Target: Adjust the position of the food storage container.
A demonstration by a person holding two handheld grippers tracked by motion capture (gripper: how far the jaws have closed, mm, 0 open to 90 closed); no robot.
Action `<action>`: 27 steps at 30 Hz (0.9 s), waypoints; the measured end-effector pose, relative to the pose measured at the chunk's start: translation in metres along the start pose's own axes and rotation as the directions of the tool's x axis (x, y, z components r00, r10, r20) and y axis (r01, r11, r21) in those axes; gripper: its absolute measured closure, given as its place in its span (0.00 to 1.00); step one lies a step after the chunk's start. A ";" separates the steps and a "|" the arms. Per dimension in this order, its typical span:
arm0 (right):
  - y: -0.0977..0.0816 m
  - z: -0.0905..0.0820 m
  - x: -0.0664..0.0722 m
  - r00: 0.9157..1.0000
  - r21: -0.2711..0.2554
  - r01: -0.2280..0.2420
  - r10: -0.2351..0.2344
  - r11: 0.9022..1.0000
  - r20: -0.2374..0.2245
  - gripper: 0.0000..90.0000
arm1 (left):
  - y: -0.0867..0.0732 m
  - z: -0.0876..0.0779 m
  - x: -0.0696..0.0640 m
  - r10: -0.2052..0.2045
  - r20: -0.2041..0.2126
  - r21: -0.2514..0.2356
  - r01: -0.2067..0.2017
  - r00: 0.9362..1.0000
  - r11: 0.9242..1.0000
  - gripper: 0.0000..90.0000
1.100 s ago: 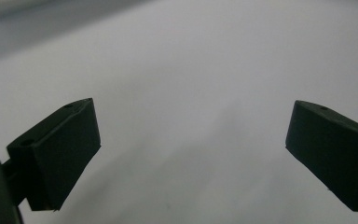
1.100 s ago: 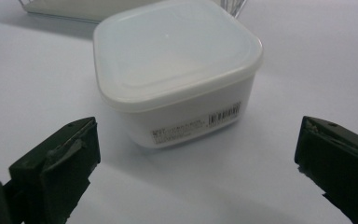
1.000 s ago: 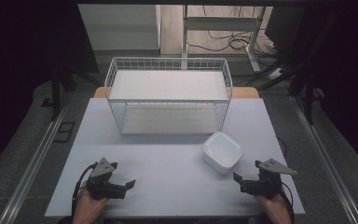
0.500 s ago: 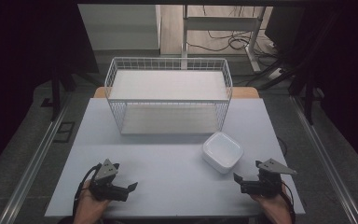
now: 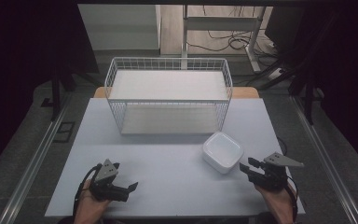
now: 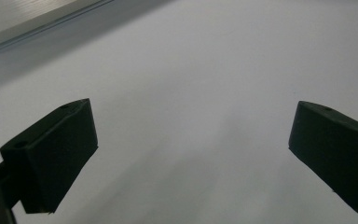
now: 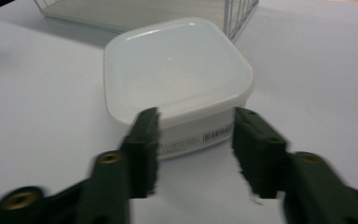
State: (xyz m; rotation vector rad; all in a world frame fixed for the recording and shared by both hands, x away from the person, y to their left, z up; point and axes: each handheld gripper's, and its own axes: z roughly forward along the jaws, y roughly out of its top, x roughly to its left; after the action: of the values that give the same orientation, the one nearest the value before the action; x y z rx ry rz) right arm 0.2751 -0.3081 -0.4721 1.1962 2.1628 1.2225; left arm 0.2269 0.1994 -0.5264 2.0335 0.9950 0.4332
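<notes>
A white square container with a lid (image 5: 222, 151) sits on the table right of centre, in front of the wire basket. My right gripper (image 5: 248, 165) is just to its right, pointing at it with the jaws open. In the right gripper view the container (image 7: 177, 70) is close ahead, and the open gripper (image 7: 196, 122) has its blurred fingertips (image 7: 144, 135) level with the container's near side. Whether they touch it I cannot tell. My left gripper (image 5: 130, 189) rests low at the front left, open, with bare table between its jaws (image 6: 191, 135).
A white wire basket (image 5: 168, 63) with a pale floor stands at the back centre of the white table (image 5: 168, 154); its corner (image 7: 242, 11) shows behind the container. A metal rail (image 6: 28, 18) runs along the table's side. Dark floor and cables lie beyond.
The right gripper has edged forward, towards the container. The left gripper has hardly shifted.
</notes>
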 end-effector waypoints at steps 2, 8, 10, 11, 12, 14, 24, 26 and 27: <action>0.005 0.001 -0.002 1.000 0.002 -0.011 0.011 1.000 -0.023 0.85 | 0.000 0.000 0.000 0.000 -0.002 -0.001 0.000 1.000 1.000 0.01; 0.021 0.011 -0.005 0.997 0.011 -0.015 0.016 1.000 -0.077 0.99 | 0.000 0.000 0.001 -0.008 0.004 0.000 0.008 1.000 1.000 0.01; 0.027 0.018 -0.004 0.999 0.020 0.006 -0.005 1.000 -0.053 0.99 | 0.000 -0.001 0.001 -0.009 0.001 -0.004 0.009 1.000 1.000 0.01; 0.031 0.023 -0.003 0.999 0.027 0.013 -0.011 1.000 -0.046 0.99 | 0.000 -0.001 0.001 -0.008 0.001 -0.006 0.008 1.000 1.000 0.01; 0.035 0.027 -0.003 0.999 0.029 0.019 -0.018 0.999 -0.035 0.99 | 0.000 -0.001 0.001 -0.010 0.002 -0.007 0.010 1.000 1.000 0.01; 0.042 0.033 -0.003 0.999 0.023 0.027 -0.027 0.999 -0.018 0.99 | -0.001 -0.001 0.002 -0.012 0.001 -0.006 0.012 1.000 1.000 0.01; 0.069 0.077 -0.010 1.000 0.019 -0.005 0.005 1.000 0.026 0.99 | -0.001 -0.002 0.002 -0.009 -0.004 -0.009 0.009 1.000 1.000 0.01; 0.071 0.084 -0.011 0.999 0.026 -0.008 0.007 1.000 0.042 0.99 | -0.001 -0.002 0.002 -0.010 -0.004 -0.008 0.010 1.000 1.000 0.01; 0.073 0.088 -0.012 0.999 0.031 -0.011 0.009 0.999 0.052 0.99 | -0.001 -0.002 0.002 -0.010 -0.003 -0.008 0.010 1.000 1.000 0.01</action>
State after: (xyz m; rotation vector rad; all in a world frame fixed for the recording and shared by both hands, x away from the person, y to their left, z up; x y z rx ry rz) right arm 0.3763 -0.2543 -0.4608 1.2395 2.1477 1.1529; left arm 0.2265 0.2023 -0.5258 2.0204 1.0030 0.4349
